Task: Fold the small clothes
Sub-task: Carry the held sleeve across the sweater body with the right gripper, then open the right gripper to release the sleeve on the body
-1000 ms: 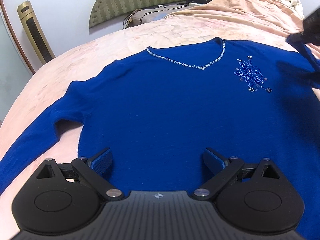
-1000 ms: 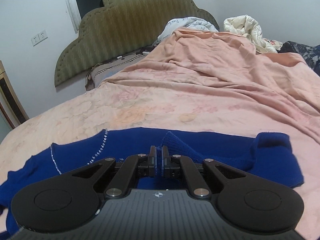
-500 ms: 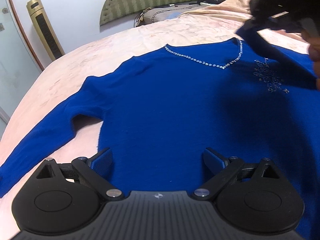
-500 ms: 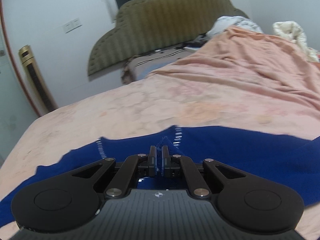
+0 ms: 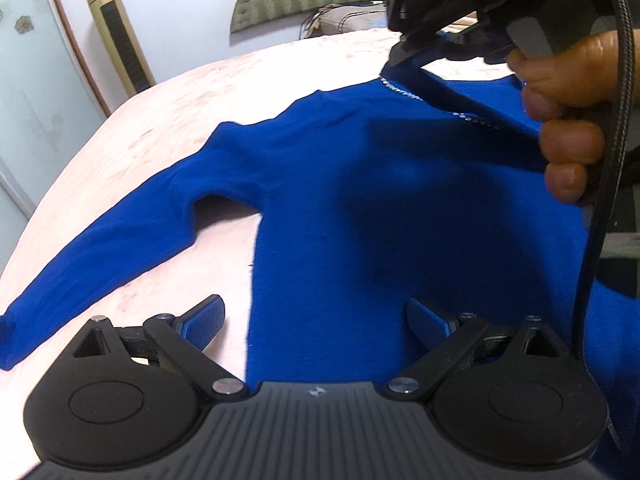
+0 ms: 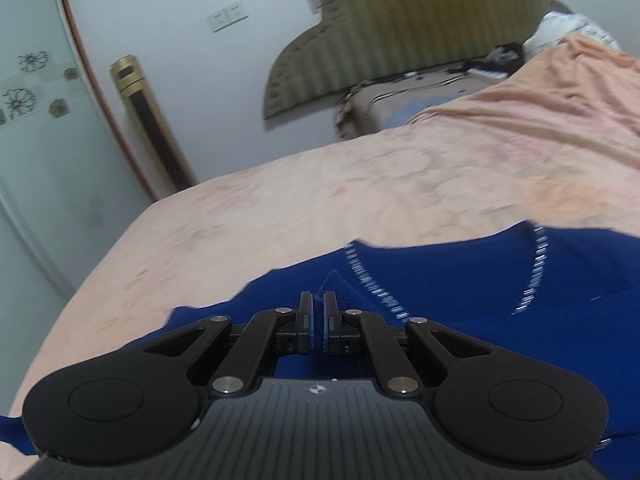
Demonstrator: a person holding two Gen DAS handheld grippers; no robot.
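Note:
A blue long-sleeved sweater (image 5: 320, 208) with a beaded V neckline lies flat on the pink bed, its left sleeve (image 5: 100, 248) stretched toward the left edge. My left gripper (image 5: 316, 316) is open and empty, hovering over the sweater's lower hem. My right gripper (image 6: 318, 312) is shut on the sweater's right sleeve (image 6: 332, 284) and holds it lifted over the chest near the neckline (image 6: 368, 280). In the left wrist view the right gripper (image 5: 404, 60) and the hand holding it hang above the collar.
The pink floral bedsheet (image 6: 280, 208) covers the bed. An orange quilt (image 6: 560, 96) is bunched at the back right. An olive headboard (image 6: 400, 20) and a gold tower unit (image 5: 116, 32) stand by the wall. The bed's left edge (image 5: 36, 200) is close.
My right gripper has carried the right sleeve leftward across the chest to above the neckline. My left gripper has shifted left, still open over the hem.

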